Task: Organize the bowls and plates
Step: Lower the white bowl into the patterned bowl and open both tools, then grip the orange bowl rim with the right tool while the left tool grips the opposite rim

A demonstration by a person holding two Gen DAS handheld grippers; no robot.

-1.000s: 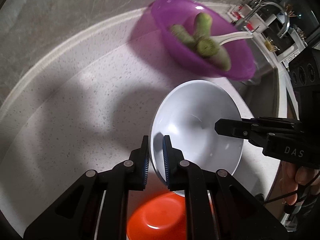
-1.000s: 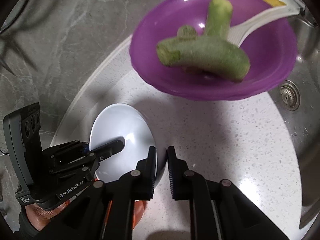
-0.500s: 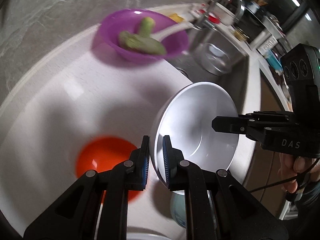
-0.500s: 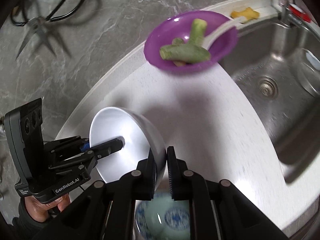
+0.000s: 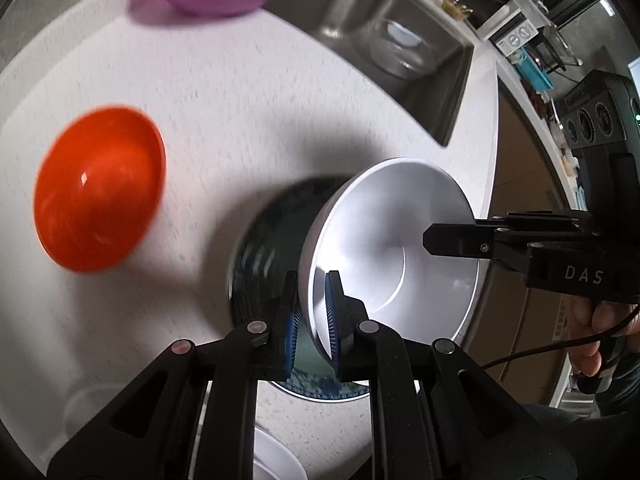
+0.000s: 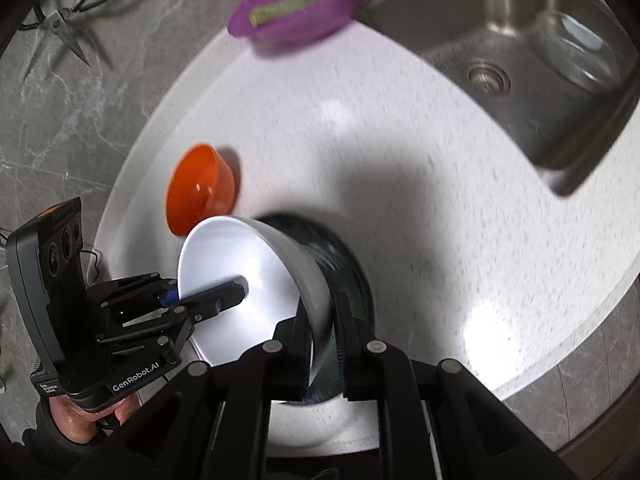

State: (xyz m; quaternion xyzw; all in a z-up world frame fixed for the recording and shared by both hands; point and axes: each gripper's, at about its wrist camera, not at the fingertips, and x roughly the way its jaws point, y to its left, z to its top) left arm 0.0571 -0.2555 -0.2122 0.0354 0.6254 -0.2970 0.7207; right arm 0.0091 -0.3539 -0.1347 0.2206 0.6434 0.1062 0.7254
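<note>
Both grippers hold one white bowl [image 5: 392, 240] in the air by opposite sides of its rim, tilted. My left gripper [image 5: 312, 284] is shut on the near rim in the left wrist view. My right gripper [image 6: 322, 312] is shut on the other side of the white bowl [image 6: 240, 272]. Directly beneath it on the white counter sits a dark blue-green patterned bowl [image 5: 264, 248], partly hidden. An orange bowl [image 5: 100, 188] stands to the left, empty. A purple bowl [image 6: 300, 12] with green vegetable pieces and a white spoon stands at the far edge.
A steel sink [image 6: 540, 60] lies to the right with a glass bowl [image 5: 404, 52] in it. Scissors [image 6: 68, 28] lie on the grey marble surface beyond the counter. A white dish [image 5: 276, 460] shows at the bottom edge. A hand grips each gripper's handle.
Both grippers have carried the white bowl across the counter, away from the purple bowl. The orange bowl has slid out to the left, and the patterned bowl now lies under the white bowl.
</note>
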